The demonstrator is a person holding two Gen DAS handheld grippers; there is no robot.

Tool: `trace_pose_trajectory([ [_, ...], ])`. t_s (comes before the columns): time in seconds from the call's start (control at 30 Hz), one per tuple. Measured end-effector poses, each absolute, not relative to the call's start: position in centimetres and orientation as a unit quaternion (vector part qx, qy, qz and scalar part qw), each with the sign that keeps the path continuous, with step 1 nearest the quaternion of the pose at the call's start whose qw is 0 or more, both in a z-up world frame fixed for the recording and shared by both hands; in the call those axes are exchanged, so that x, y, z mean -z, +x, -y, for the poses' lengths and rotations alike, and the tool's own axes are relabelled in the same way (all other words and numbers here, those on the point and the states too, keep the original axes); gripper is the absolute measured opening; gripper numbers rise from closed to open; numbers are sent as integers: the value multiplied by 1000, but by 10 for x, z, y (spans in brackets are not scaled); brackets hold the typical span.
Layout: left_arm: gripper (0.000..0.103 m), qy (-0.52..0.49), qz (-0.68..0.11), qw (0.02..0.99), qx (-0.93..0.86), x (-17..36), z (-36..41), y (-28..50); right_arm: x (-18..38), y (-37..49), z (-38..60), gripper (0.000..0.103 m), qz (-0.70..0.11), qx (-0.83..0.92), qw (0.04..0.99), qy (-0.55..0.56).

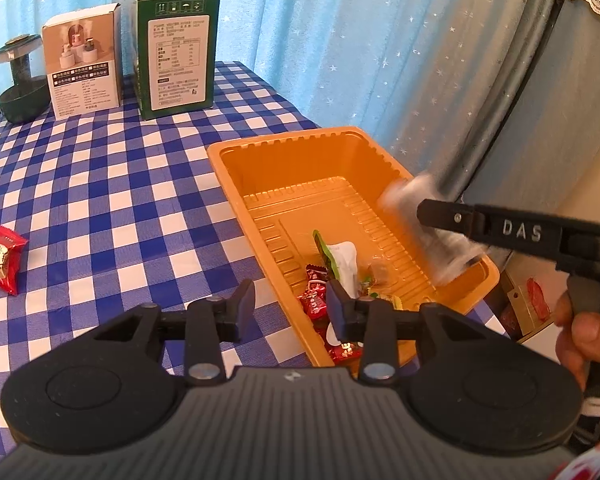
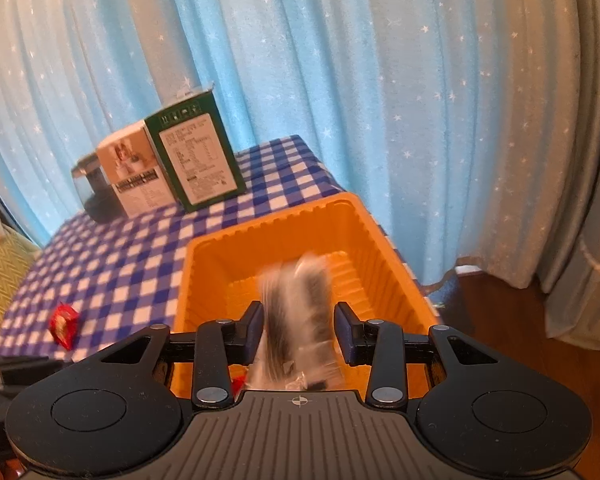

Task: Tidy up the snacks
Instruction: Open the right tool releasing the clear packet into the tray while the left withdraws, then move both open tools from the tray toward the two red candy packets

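Observation:
An orange plastic tray (image 1: 300, 136) (image 2: 260, 228) sits at the right edge of the blue-checked table. Its near end holds several snacks: red candies (image 1: 314, 300) and a green-and-white packet (image 1: 340, 260). My left gripper (image 1: 290, 312) hovers over the tray's near left rim, open, with nothing between its pads. My right gripper (image 2: 300, 332) (image 1: 440, 232) is above the tray's right side, shut on a blurred silvery-white packet (image 2: 296, 316) (image 1: 400, 200) that hangs in the air. A red wrapped snack (image 1: 0, 260) (image 2: 64, 324) lies alone on the cloth at the left.
At the table's far end stand a green box (image 1: 176, 52) (image 2: 198, 156), a white box (image 1: 84, 64) and a dark glass jar (image 1: 18, 80). Blue starred curtains hang behind. A person's hand (image 1: 580, 332) grips the right tool. Wooden floor (image 2: 500, 320) shows beyond the table's right edge.

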State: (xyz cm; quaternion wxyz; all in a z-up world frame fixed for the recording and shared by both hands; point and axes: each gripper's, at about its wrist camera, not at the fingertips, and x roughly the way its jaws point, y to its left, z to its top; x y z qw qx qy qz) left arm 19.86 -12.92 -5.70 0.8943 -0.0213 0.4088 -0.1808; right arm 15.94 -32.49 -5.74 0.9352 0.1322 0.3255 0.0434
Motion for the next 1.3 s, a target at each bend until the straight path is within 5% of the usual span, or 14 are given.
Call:
trace_pose_trajectory([
  [0.2, 43, -30, -408, 896, 172, 56, 121, 191, 58, 153, 336, 53, -324, -20, 933, 154],
  [0.77, 69, -51, -383, 912, 138, 33, 86, 140, 49, 91, 317, 61, -343, -14, 925, 162],
  [1.3, 78, -67, -366, 926, 61, 14, 7, 91, 35, 68, 243, 65, -349, -78, 925, 127],
])
